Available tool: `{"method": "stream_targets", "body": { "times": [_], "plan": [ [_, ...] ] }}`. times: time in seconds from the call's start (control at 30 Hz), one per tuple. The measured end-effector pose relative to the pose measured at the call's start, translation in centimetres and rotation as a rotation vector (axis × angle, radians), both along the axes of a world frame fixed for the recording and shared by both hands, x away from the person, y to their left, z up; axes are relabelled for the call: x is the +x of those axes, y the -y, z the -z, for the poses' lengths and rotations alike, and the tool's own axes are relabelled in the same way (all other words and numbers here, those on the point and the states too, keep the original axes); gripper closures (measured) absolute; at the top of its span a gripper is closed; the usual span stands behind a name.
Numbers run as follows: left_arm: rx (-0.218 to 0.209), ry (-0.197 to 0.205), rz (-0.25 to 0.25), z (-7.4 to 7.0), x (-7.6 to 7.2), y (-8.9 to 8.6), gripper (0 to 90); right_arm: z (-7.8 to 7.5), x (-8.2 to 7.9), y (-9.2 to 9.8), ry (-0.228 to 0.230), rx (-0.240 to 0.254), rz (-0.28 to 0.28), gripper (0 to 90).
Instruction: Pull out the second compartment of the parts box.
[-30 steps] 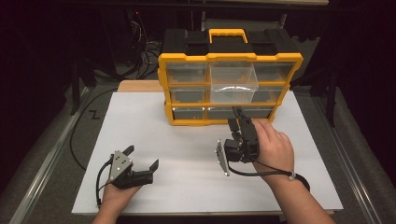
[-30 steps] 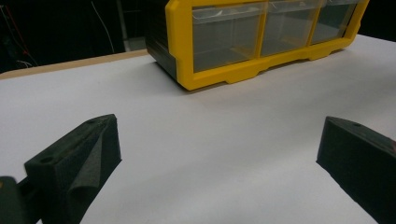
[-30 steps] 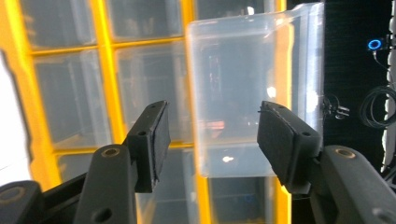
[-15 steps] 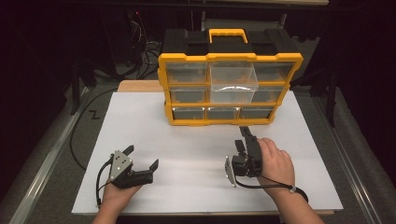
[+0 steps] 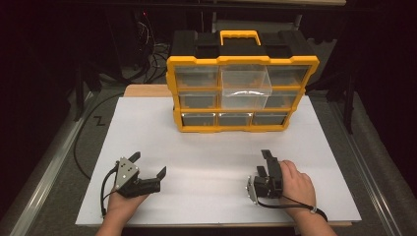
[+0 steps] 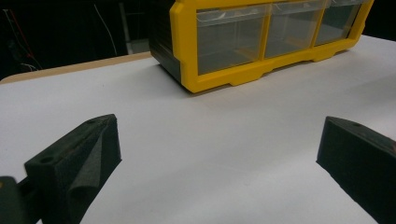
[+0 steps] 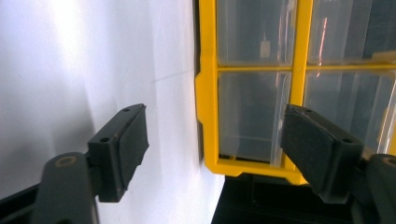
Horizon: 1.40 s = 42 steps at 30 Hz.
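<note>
Resting on white table (image 5: 211, 162), tools (image 5: 268, 169) apart

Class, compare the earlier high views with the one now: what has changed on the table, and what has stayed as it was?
The right hand-held gripper has drawn back from the front of the organizer toward the near edge of the table and come down close to it. Its jaws have just been opening, with nothing between them. The left hand-held gripper stayed open in its place, the organizer has not moved, and its middle drawer is still pulled out.
</note>
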<state>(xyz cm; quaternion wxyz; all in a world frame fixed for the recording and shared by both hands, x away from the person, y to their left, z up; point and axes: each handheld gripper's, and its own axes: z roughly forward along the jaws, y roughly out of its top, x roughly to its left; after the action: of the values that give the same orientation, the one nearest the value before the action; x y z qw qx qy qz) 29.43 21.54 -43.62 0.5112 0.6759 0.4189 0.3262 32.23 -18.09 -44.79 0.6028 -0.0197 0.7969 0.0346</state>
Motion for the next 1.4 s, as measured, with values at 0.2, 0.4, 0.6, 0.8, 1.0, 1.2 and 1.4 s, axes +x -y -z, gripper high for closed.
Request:
{"method": "stream_targets", "body": {
  "times": [0.2, 0.4, 0.6, 0.8, 1.0, 1.2, 1.4],
  "plan": [
    [0.005, -0.007, 0.000, 0.1, 0.0, 0.1, 0.3, -0.5, 0.1, 0.9, 0.000, 0.015, 0.044, 16.8],
    [0.007, -0.007, 0.001, 0.1, 0.0, 0.1, 0.3, -0.8, 0.2, 1.7, 0.012, 0.000, 0.039, 8.9],
    [0.015, -0.010, 0.002, 0.1, 0.1, 0.2, 0.3, -0.6, 0.1, 1.9, 0.009, -0.012, 0.015, 0.8],
    [0.010, -0.013, -0.007, 0.2, 0.1, 0.2, 0.3, -0.9, 0.1, 1.9, 0.011, 0.020, 0.018, 0.8],
    [0.023, -0.025, -0.012, 0.2, 0.2, 0.2, 0.3, -1.2, 0.3, 2.3, -0.021, 0.105, 0.045, 0.8],
    [0.022, -0.023, -0.013, 0.2, 0.2, 0.3, 0.3, -1.3, 0.9, 2.9, -0.136, 0.326, 0.117, 0.9],
    [0.018, -0.025, -0.018, 0.2, 0.2, 0.2, 0.3, -1.5, 1.7, 4.1, -0.270, 0.617, 0.205, 0.9]
  ]
}}
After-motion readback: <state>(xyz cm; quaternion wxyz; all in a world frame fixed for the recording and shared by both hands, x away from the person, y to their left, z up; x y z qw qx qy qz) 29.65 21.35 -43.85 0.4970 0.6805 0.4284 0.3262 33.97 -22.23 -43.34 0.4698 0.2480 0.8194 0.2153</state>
